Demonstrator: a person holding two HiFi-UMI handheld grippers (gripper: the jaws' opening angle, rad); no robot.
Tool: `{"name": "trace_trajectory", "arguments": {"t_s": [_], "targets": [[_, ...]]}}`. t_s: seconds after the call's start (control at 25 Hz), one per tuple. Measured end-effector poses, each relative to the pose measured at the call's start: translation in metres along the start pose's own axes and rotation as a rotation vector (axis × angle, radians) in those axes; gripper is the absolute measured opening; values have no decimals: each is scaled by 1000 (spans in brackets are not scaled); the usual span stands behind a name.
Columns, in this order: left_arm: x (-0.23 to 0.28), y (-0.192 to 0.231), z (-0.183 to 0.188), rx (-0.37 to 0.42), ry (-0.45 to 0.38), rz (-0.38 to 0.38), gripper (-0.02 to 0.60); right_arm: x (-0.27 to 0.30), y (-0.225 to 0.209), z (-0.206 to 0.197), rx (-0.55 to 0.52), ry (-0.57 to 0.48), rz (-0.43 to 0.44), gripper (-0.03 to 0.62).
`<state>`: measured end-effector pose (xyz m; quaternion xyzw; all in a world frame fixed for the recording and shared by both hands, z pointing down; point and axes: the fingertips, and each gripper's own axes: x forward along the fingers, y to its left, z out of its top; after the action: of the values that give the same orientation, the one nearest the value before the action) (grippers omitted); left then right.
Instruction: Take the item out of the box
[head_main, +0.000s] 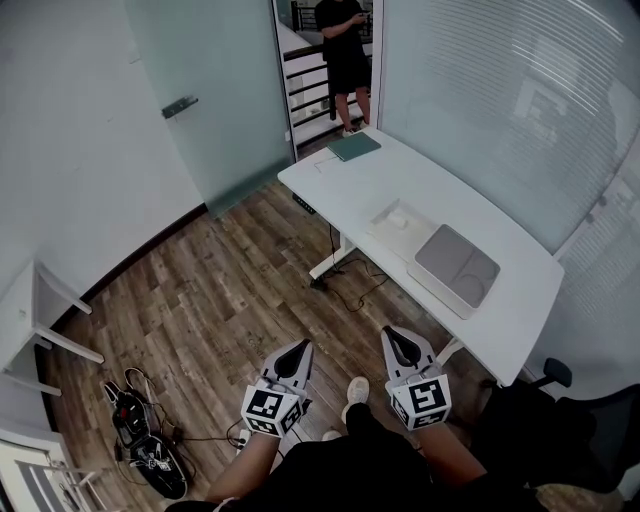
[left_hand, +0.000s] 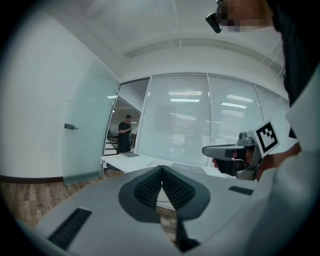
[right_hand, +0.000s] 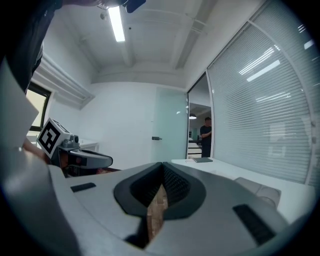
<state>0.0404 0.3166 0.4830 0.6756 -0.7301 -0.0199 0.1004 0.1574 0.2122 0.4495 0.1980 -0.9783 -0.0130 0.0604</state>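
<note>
Left tool (head_main: 293, 357) and right tool (head_main: 399, 345) both pinched closed, nothing between their jaws; box (head_main: 455, 265) lies well ahead of them on the white table (head_main: 350, 185).

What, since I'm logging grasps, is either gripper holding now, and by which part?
Nothing is held. The left gripper and right gripper both have their jaws closed together on nothing, short of the table where the box lies.

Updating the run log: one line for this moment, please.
left gripper: shut, empty | right gripper: shut, empty | box: on desk, untouched | stage: grippers short of desk
</note>
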Motion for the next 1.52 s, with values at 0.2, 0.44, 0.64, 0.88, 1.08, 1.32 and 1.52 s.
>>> {"name": "trace_trajectory", "arguments": {"t_s": [0.2,0.44,0.64,0.88,1.08,1.32,1.52], "targets": [[39,16,9,16,6,-2,11,33,-30,-3,23,5,-10,6],[91,35,14,11,37,-6,11,77,-67,-3,15,10,-8,6],[141,39,15,19,62,-31,11,104,-102,-9,29,19,-3,6],[189,40,19,17,81,-35,11,130,-138,-13,39,30,6,6],[221,45,29,10,69,-53,11,153,-157,-15,55,31,28,6],[241,52,32,13,71,-72,11,172,-173,-16,24,54,21,6],[264,68,34,10,62,-83,11,190,-182,-11,-18,71,43,6]]}}
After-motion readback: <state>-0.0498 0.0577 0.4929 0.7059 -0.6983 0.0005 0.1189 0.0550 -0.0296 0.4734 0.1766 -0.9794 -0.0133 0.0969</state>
